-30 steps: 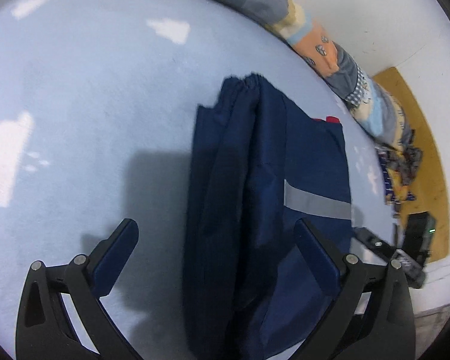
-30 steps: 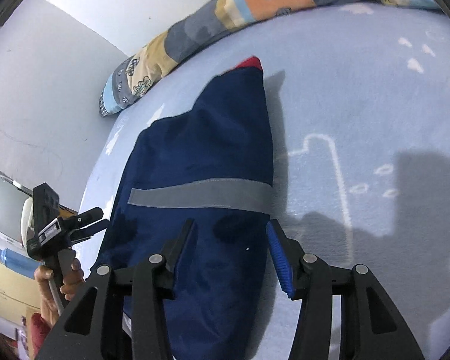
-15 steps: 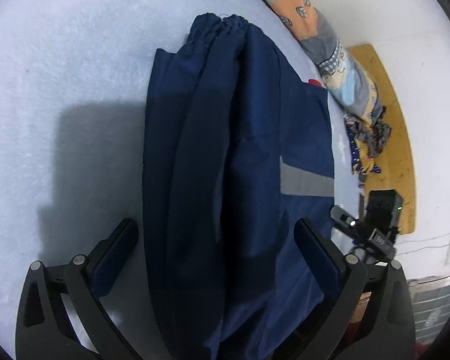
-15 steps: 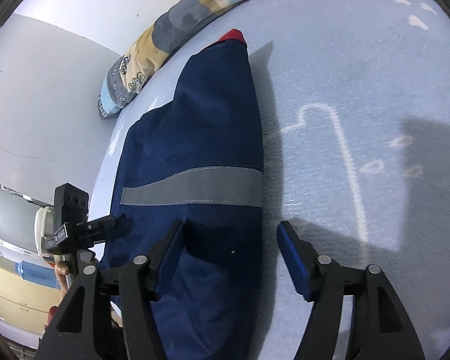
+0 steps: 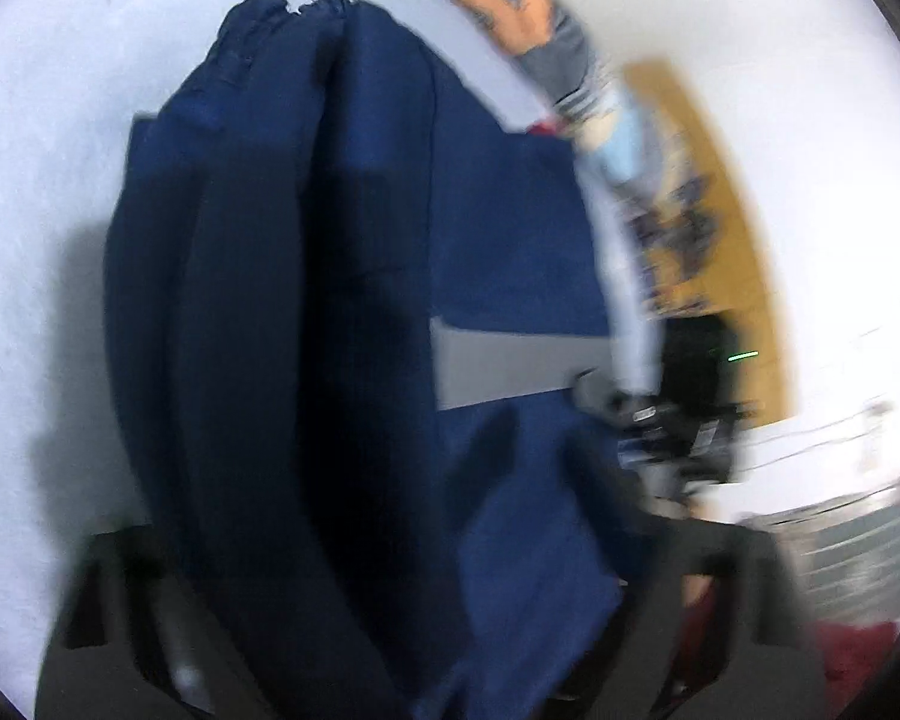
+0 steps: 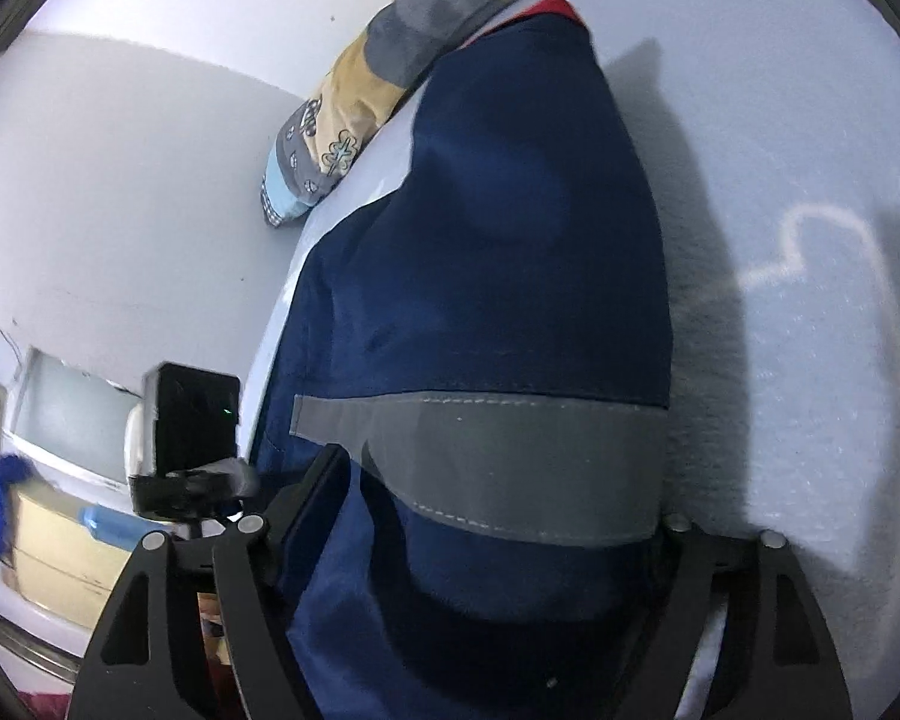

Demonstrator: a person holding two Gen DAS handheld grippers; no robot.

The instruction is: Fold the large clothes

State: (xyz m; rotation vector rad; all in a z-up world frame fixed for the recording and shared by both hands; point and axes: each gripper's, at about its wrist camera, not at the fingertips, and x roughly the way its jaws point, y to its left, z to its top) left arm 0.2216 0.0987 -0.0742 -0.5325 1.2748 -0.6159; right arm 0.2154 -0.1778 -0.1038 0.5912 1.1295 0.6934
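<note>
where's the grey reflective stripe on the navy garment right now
In the right wrist view the grey stripe runs across the navy garment low in the frame, just above the right gripper, on the pale blue bedspread.

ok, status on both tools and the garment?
Left tool closing around navy fabric garment, blurred. Right tool open, straddling its grey stripe. Nothing blocking.

navy garment (image 6: 480,276) on pale-blue bed (image 6: 810,120) | right gripper (image 6: 486,516) fingers (image 6: 312,498) astride its grey stripe (image 6: 498,456)
</note>
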